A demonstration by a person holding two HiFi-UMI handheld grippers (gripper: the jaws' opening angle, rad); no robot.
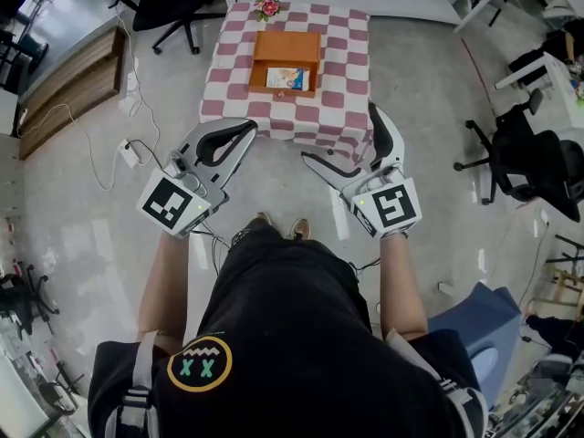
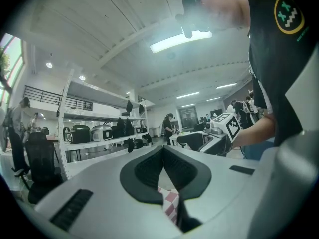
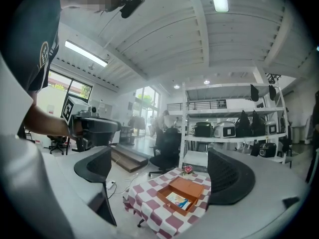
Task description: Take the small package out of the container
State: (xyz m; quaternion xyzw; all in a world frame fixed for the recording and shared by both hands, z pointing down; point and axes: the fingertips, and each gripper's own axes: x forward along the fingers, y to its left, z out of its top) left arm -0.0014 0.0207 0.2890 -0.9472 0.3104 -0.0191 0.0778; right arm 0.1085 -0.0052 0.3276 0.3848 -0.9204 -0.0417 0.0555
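An open orange-brown box (image 1: 286,53) sits on a small table with a pink-and-white checked cloth (image 1: 342,108). In the box lies the small package (image 1: 288,79), light with a blue print. Both grippers hover over the floor in front of the table, short of its near edge. My left gripper (image 1: 251,129) is shut, its tips touching, with nothing in it. My right gripper (image 1: 349,146) is open and empty. The right gripper view shows the box (image 3: 189,187) and package (image 3: 178,200) between the spread jaws, well ahead. In the left gripper view only a bit of cloth (image 2: 170,204) shows below the closed pads (image 2: 149,171).
A small flower ornament (image 1: 268,7) stands at the table's far edge. A wooden platform (image 1: 73,80) and floor cables with a power strip (image 1: 128,153) lie to the left. Office chairs (image 1: 525,158) stand to the right, a blue stool (image 1: 484,327) near my right side.
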